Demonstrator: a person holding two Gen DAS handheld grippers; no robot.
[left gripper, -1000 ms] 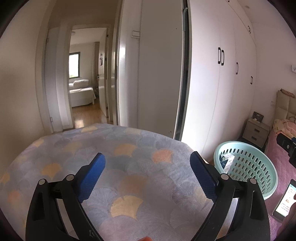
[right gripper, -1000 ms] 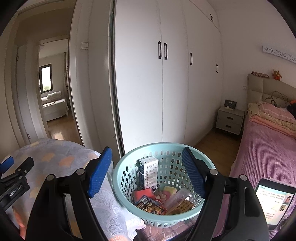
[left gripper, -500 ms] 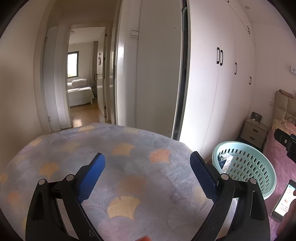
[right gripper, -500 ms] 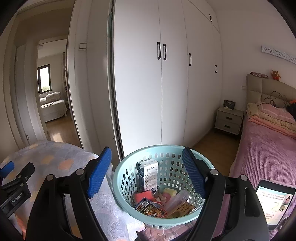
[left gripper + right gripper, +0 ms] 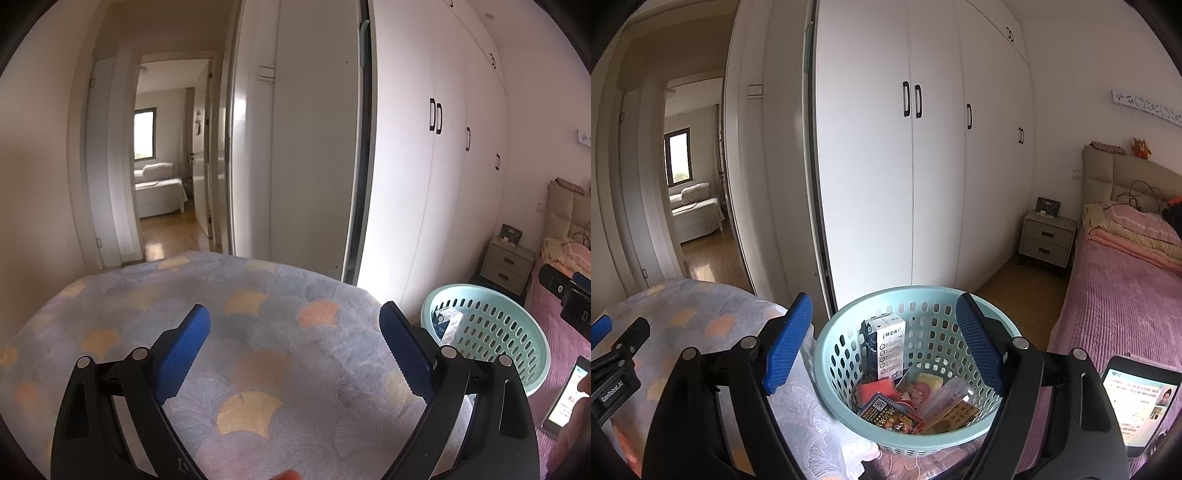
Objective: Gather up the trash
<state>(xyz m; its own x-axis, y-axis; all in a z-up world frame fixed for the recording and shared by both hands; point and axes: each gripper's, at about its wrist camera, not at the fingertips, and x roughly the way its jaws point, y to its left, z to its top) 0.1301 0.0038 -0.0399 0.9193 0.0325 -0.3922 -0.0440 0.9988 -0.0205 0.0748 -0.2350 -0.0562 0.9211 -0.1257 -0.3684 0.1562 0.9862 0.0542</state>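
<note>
A light blue perforated basket (image 5: 827,354) sits on the pink bed beside a table covered with a fan-patterned cloth (image 5: 258,332). It holds trash: an upright white carton (image 5: 886,343), a red packet (image 5: 873,391), a dark printed card (image 5: 890,415) and clear wrappers (image 5: 945,397). My right gripper (image 5: 884,341) is open and empty, just above and in front of the basket. My left gripper (image 5: 295,349) is open and empty over the cloth. The basket also shows at the right in the left wrist view (image 5: 491,332).
A phone (image 5: 1137,398) with a lit screen lies on the pink bed (image 5: 1119,314) to the right of the basket. White wardrobes (image 5: 923,166), a grey nightstand (image 5: 1047,238) and an open doorway (image 5: 166,177) lie beyond.
Both views have drifted slightly; the basket sits a touch lower in the right wrist view. Both grippers stay open and empty.
</note>
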